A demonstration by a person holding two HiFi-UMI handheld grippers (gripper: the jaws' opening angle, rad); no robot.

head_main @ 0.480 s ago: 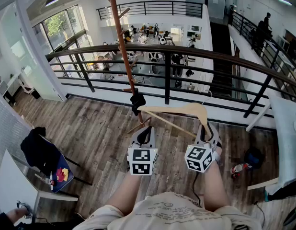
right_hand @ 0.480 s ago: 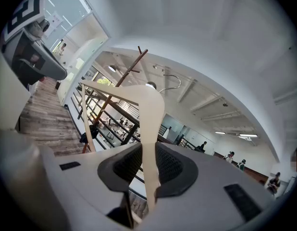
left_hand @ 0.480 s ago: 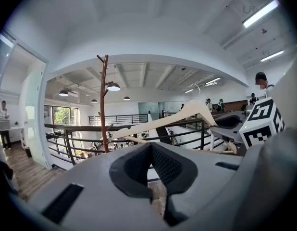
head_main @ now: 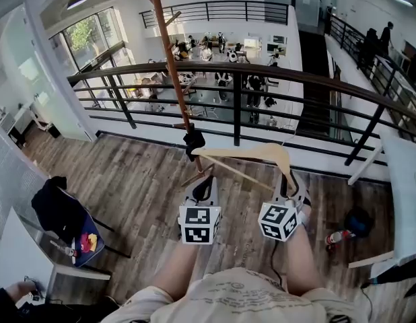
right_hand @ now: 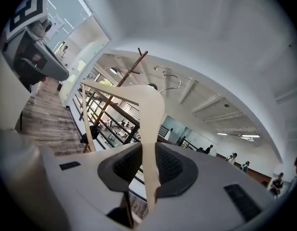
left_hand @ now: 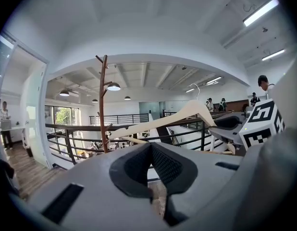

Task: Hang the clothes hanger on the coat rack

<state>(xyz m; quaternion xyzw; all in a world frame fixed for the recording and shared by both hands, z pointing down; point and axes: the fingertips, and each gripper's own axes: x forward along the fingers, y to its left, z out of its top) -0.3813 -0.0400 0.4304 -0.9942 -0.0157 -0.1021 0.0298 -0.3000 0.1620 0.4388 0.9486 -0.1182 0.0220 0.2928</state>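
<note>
A pale wooden clothes hanger (head_main: 243, 155) with a metal hook (right_hand: 170, 79) hangs level in front of me, its arm reaching left toward the coat rack. My right gripper (head_main: 289, 177) is shut on the hanger's right arm; in the right gripper view the pads (right_hand: 167, 165) press on the wood (right_hand: 151, 114). The coat rack (head_main: 173, 66) is a tall brown pole with short pegs, just beyond the hanger's left tip. My left gripper (head_main: 204, 182) hovers beside the rack's base, jaws shut with nothing between them (left_hand: 149, 167). The rack (left_hand: 102, 105) and hanger (left_hand: 175, 118) show ahead of it.
A black curved railing (head_main: 262, 73) runs right behind the rack, with an open atrium below. A dark bundle (head_main: 193, 140) hangs low on the pole. A chair with dark clothing (head_main: 56, 210) stands left, a white table (head_main: 403, 173) right, a small red-and-white object (head_main: 337, 236) on the floor.
</note>
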